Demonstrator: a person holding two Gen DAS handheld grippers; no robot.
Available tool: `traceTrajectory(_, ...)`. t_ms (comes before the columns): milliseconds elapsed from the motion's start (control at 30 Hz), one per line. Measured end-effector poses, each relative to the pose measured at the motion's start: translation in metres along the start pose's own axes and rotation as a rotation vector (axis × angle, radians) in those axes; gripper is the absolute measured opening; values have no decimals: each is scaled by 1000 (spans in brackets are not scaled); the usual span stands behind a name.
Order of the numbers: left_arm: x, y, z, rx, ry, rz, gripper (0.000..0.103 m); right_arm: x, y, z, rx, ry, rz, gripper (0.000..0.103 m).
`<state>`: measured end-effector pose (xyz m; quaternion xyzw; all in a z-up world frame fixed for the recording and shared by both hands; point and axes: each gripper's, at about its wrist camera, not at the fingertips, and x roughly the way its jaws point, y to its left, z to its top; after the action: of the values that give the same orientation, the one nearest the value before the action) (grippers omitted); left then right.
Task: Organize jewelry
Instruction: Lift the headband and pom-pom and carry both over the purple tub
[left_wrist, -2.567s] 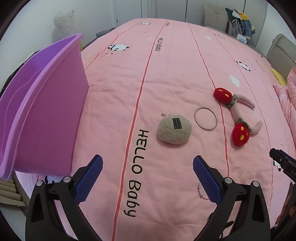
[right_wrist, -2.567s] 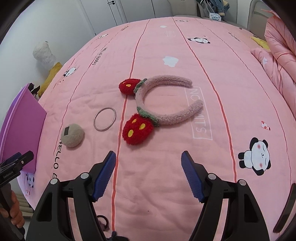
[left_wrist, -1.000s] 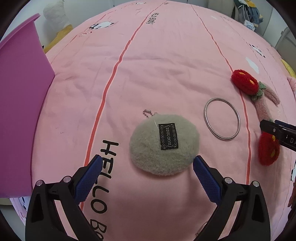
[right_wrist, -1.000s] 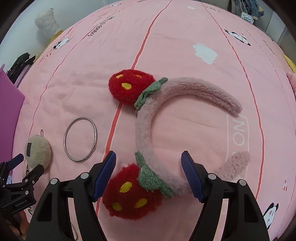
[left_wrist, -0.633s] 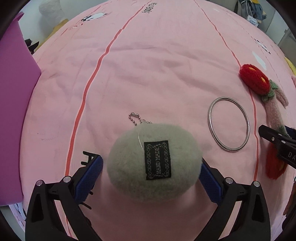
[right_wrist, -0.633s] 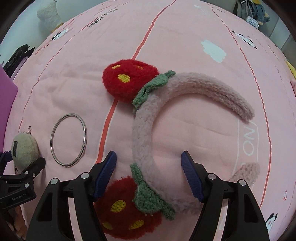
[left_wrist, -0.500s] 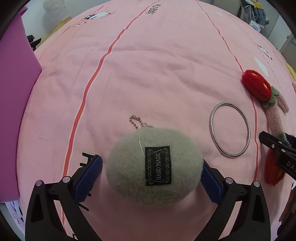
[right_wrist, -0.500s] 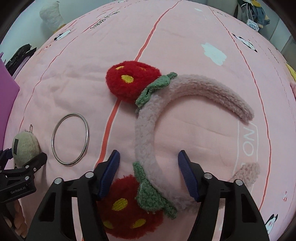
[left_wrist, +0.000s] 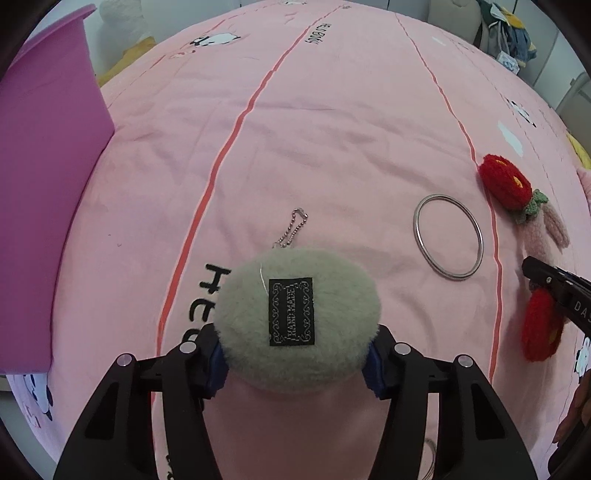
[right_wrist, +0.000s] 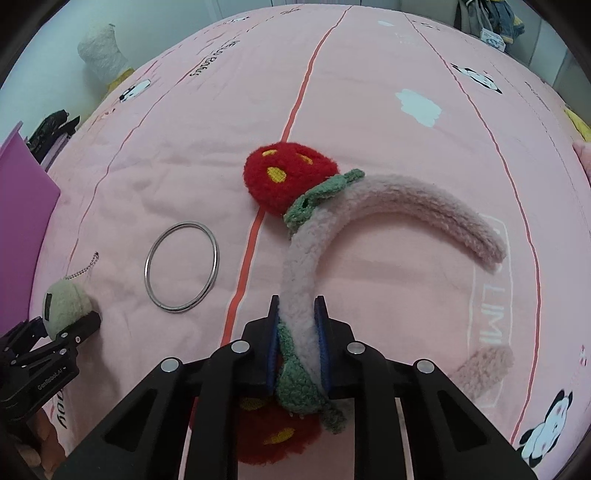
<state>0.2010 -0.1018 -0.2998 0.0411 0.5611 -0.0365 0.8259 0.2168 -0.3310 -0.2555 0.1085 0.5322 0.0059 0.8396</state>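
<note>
My left gripper (left_wrist: 295, 354) is shut on a beige fuzzy pom-pom keychain (left_wrist: 299, 314) with a black label; its ball chain (left_wrist: 291, 230) trails ahead on the pink bedspread. The pom-pom also shows in the right wrist view (right_wrist: 64, 308). My right gripper (right_wrist: 297, 332) is shut on the pink fuzzy headband (right_wrist: 399, 203), near its lower red strawberry (right_wrist: 273, 435). The upper strawberry (right_wrist: 290, 177) lies ahead. A silver bangle (left_wrist: 448, 236) lies on the bed between both grippers, and shows in the right wrist view (right_wrist: 181, 266).
A purple plastic bin (left_wrist: 40, 184) stands at the left edge of the bed. The pink bedspread (left_wrist: 332, 122) stretches ahead. A white plush toy (right_wrist: 101, 50) and clothes sit beyond the bed's far edges. A thin ring (left_wrist: 428, 448) lies near the bed's near edge.
Both grippers moved forward and down, then closed: the left on the pom-pom, the right on the headband. The pom-pom now sits lifted slightly between the left fingers.
</note>
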Motion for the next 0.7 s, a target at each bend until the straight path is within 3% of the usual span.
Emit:
traceTrajectory(333,-87,21,-37,49,-110,-54,55,-90,1,-56,124,-124,102,16)
traceTrajectory(700,-182,52,-73,67,-241,-109,55,-184,44,-106,151,-260,192,15)
